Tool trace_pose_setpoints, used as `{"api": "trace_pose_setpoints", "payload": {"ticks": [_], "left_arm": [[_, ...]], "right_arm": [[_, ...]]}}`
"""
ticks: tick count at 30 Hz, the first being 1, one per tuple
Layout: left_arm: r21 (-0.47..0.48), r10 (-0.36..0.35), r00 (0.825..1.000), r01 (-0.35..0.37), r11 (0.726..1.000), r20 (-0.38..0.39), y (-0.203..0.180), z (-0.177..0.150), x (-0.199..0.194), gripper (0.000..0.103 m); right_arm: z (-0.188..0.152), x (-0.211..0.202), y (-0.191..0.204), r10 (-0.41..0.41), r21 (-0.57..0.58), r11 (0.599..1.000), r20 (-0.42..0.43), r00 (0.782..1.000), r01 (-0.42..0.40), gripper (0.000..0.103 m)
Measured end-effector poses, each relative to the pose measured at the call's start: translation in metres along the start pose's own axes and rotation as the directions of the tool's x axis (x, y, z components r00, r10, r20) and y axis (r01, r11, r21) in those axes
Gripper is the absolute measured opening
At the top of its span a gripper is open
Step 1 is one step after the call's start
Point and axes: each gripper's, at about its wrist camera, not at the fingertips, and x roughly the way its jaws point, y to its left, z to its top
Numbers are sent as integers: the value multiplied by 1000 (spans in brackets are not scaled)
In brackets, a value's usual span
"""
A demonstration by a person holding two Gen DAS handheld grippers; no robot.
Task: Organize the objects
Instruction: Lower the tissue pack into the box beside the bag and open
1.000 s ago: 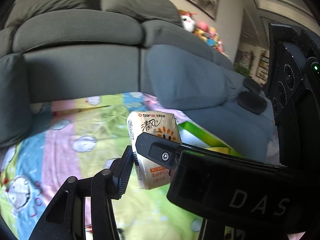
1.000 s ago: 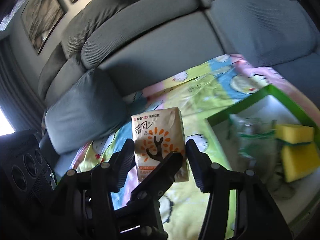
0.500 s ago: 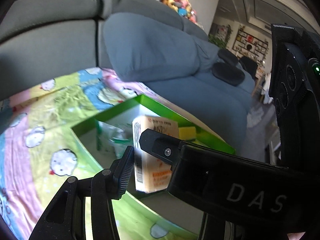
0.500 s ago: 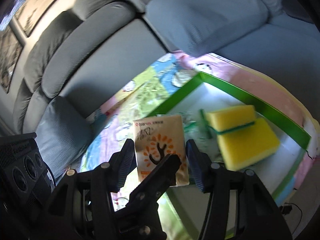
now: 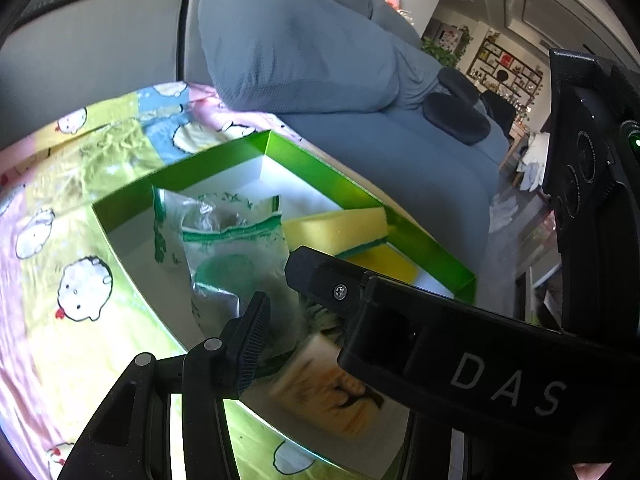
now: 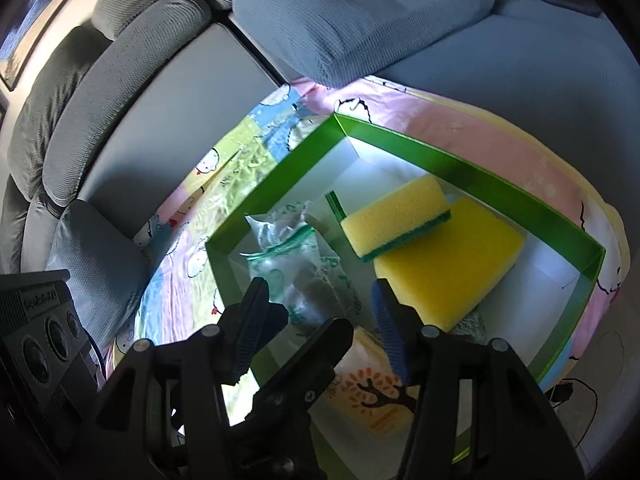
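Observation:
A tissue pack (image 6: 372, 392) with an orange tree print lies blurred at the near end of the green-walled box (image 6: 460, 168), below and clear of both sets of fingers. My right gripper (image 6: 320, 292) hovers open over the box, nothing between its pads. In the left wrist view the left gripper (image 5: 316, 320) shows only its left finger (image 5: 252, 336); the right gripper's black body (image 5: 460, 368) crosses in front and hides the other. The pack (image 5: 320, 384) sits beneath, apart from that finger. Two yellow sponges (image 6: 440, 264) and a clear plastic bag (image 6: 292, 256) fill the rest of the box.
The box rests on a pastel cartoon-print blanket (image 5: 80, 280) spread over a grey sofa (image 5: 304, 48). Grey cushions (image 6: 360, 12) rise behind it. The blanket left of the box (image 6: 180, 264) is bare. Shelves and a plant (image 5: 500, 64) stand far off.
Both grippers tilted down and moved over the box. The tissue pack, pinched between the fingers in the earlier frames, has slipped out and dropped into the box's near end.

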Motion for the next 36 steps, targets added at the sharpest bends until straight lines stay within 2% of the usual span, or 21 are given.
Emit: {"api": "trace_pose_setpoints", "payload": {"ticks": [10, 20, 27, 31, 36], "left_arm": [[-35, -10, 1000, 9, 999, -26, 5, -4, 5, 50], [-36, 1, 1000, -1, 999, 2, 6, -5, -9, 50], [2, 45, 999, -45, 999, 22, 1, -6, -25, 50], [17, 79, 996, -80, 997, 46, 1, -8, -38, 70], [14, 114, 990, -116, 993, 85, 8, -10, -56, 74]], "right_arm": [[0, 12, -2, -49, 2, 999, -36, 998, 49, 54], [1, 6, 8, -47, -29, 998, -17, 999, 47, 58], [0, -7, 16, -45, -52, 998, 24, 999, 46, 65], [0, -18, 24, -52, -68, 996, 61, 997, 56, 72], [-4, -36, 38, -49, -107, 992, 116, 992, 61, 73]]}}
